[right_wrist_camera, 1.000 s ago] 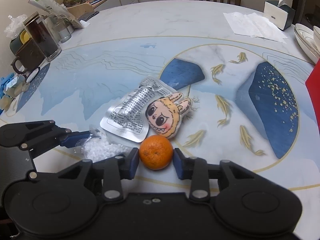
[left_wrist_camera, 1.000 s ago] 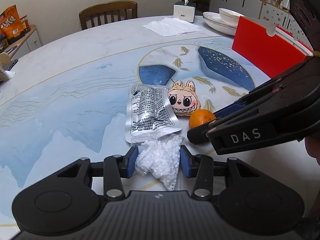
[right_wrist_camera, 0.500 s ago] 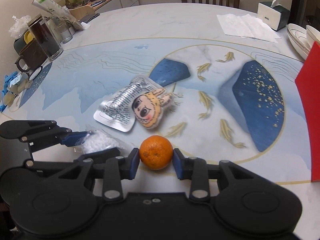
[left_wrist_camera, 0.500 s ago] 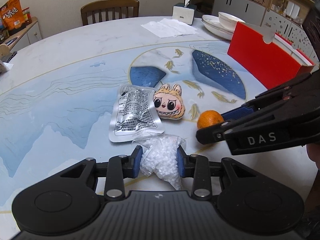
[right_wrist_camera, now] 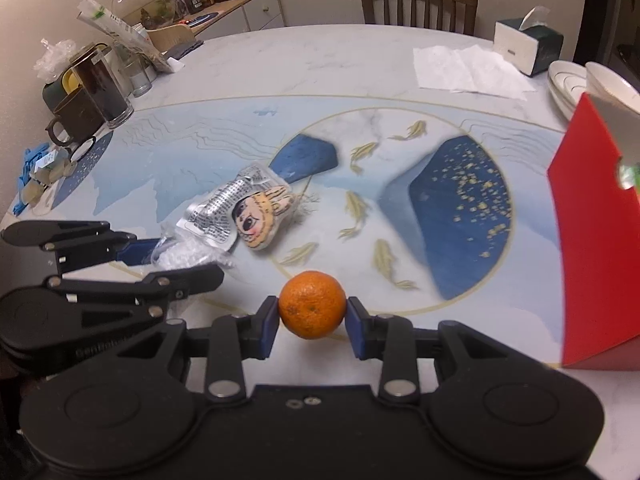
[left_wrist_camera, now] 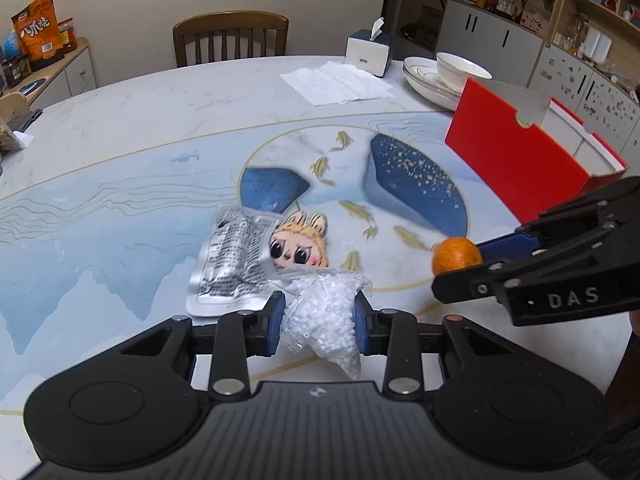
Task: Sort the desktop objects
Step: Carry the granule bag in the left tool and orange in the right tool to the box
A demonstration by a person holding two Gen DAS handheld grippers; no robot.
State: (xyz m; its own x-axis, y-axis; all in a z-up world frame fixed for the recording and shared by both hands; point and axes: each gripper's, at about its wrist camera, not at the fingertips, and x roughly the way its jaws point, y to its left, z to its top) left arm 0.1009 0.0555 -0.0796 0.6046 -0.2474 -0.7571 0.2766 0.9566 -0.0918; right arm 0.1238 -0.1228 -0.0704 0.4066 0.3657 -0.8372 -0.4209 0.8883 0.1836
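We see the left gripper (left_wrist_camera: 319,322) closed on a clear plastic bag of small white beads (left_wrist_camera: 325,316); its blue pads (left_wrist_camera: 274,322) press the bag from both sides, and the bag's pointed lower end hangs below the jaws, off the table. The right gripper (right_wrist_camera: 312,325) is clamped on a round orange tangerine (right_wrist_camera: 312,304), one pad on each side of the fruit, which is also held above the table. In the left wrist view the right gripper comes in from the right edge, the tangerine showing at its tip.

On the round marble table with a blue and gold fish pattern (left_wrist_camera: 120,208) lie a flat silver foil packet with black print (left_wrist_camera: 232,258) and, touching its right edge, a small plush doll face with yellow hair and big dark eyes (left_wrist_camera: 298,246). Both lie just beyond the held bag. A red open-topped box (left_wrist_camera: 516,164) stands on the right side of the table, well apart from them.

The near part of the foil packet is hidden behind the left gripper and the bag. In the right wrist view the bag is mostly covered by the left gripper's fingers, and the red box is cut off at the right edge. Both now views are slightly blurred, so the print on the packet cannot be read.
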